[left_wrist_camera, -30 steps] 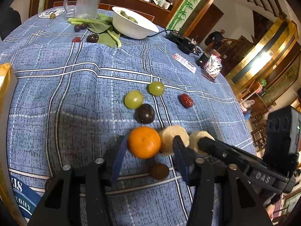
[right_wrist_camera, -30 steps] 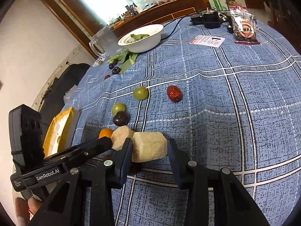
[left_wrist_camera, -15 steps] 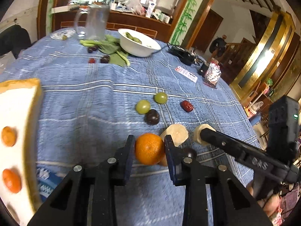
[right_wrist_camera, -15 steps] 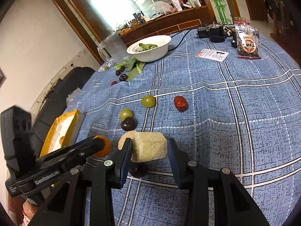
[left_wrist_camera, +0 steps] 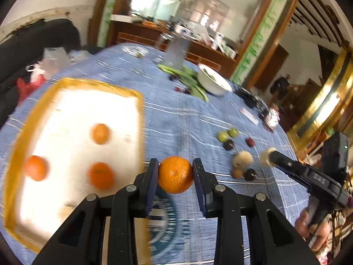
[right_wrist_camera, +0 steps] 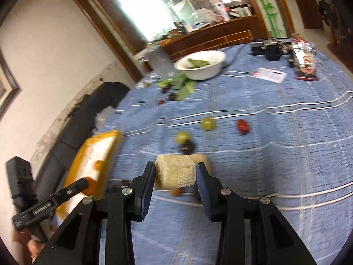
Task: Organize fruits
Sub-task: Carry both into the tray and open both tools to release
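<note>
Orange mandarin [left_wrist_camera: 175, 174], blue white-lined tablecloth [left_wrist_camera: 189, 119], orange-rimmed white tray [left_wrist_camera: 72, 110], seemingly pale-beige chunk [right_wrist_camera: 175, 172].

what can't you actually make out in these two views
- Left wrist view: tray near corner, cut off by the frame edge and hidden by the left hand-held gripper holding the orange.
- Right wrist view: small fruit under the pale chunk, hidden by the right hand-held gripper.
- Both views: motion blur.

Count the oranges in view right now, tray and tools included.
4. Three lie in the yellow-rimmed tray: one far, one left, one near. The fourth orange is clamped in the left tool. Others may be hidden.
</note>
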Available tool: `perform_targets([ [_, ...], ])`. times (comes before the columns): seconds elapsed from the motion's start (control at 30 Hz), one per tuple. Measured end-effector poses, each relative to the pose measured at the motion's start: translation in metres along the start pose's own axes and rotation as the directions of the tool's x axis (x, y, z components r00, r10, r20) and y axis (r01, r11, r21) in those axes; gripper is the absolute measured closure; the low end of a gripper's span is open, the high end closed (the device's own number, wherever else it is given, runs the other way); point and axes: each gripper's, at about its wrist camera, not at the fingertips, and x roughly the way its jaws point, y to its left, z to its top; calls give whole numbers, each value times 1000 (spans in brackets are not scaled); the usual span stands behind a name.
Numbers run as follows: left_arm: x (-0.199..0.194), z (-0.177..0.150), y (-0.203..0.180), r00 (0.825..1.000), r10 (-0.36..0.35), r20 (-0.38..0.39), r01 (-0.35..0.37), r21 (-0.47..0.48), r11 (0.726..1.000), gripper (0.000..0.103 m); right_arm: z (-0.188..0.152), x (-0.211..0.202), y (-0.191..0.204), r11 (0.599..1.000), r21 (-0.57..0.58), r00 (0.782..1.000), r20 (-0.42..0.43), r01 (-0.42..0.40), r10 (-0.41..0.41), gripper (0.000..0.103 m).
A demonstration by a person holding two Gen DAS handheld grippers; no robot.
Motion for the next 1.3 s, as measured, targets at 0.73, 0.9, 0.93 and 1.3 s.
perform_targets([
  [0.73, -26, -16, 126, 976, 218, -13, -217, -173, 961, 72, -28, 156, 187, 970, -208, 961, -268, -125, 66, 61],
  [0.9, -23, -12, 133, 976, 218, -18, -217, -198, 956, 72, -31, 174, 191, 968, -240, 962, -272, -75, 7, 61],
  [0.93, -23, -12, 133, 975, 223, -16, -221, -203, 954, 71, -31, 176, 192, 967, -247, 964, -267, -64, -4, 61],
  [1.3, -40, -15, 125, 973, 228, 16, -220, -219, 951, 47, -22, 151, 186, 968, -251, 983, -184, -26, -22, 52],
])
